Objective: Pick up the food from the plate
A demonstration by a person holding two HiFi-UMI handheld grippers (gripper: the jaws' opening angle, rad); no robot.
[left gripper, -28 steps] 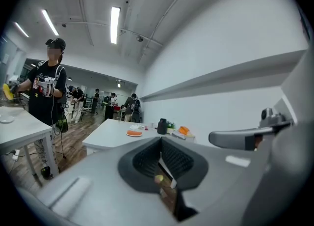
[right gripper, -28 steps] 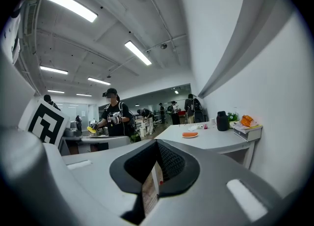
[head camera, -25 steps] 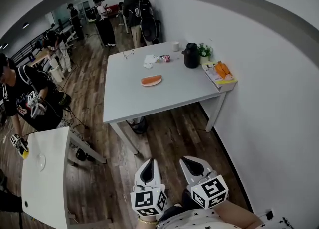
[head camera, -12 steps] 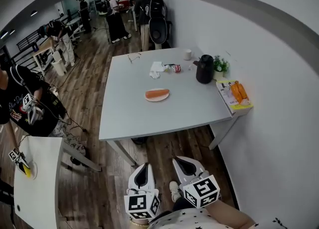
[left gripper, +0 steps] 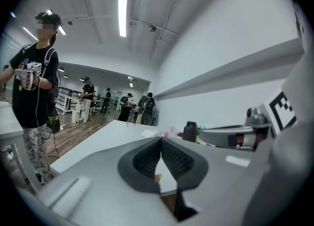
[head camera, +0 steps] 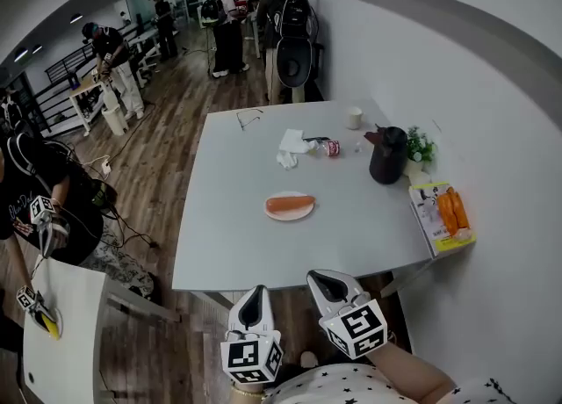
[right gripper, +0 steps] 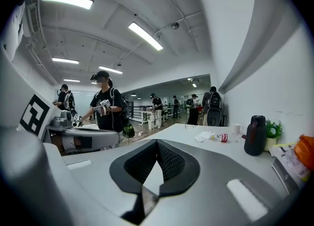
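An orange, sausage-shaped piece of food [head camera: 290,204] lies on a small white plate [head camera: 289,214] in the middle of the pale grey table [head camera: 228,244]. Both grippers hang short of the table's near edge, well apart from the plate. In the head view my left gripper [head camera: 256,292] and my right gripper [head camera: 319,278] point toward the table side by side. The left gripper [left gripper: 160,139] has its jaws pressed together with nothing in them. The right gripper [right gripper: 157,143] is shut and empty too. The plate is too small to make out in the two gripper views.
At the table's far right stand a black jug [head camera: 387,155], a small plant [head camera: 421,145], a cup [head camera: 354,118], a red can [head camera: 332,147], crumpled tissue [head camera: 291,143] and glasses [head camera: 248,118]. A box with orange packets [head camera: 443,215] sits at the right edge. Several people stand behind and left.
The table and plate have come nearer and lower in the head view as I step toward them. Both grippers stay shut and side by side.
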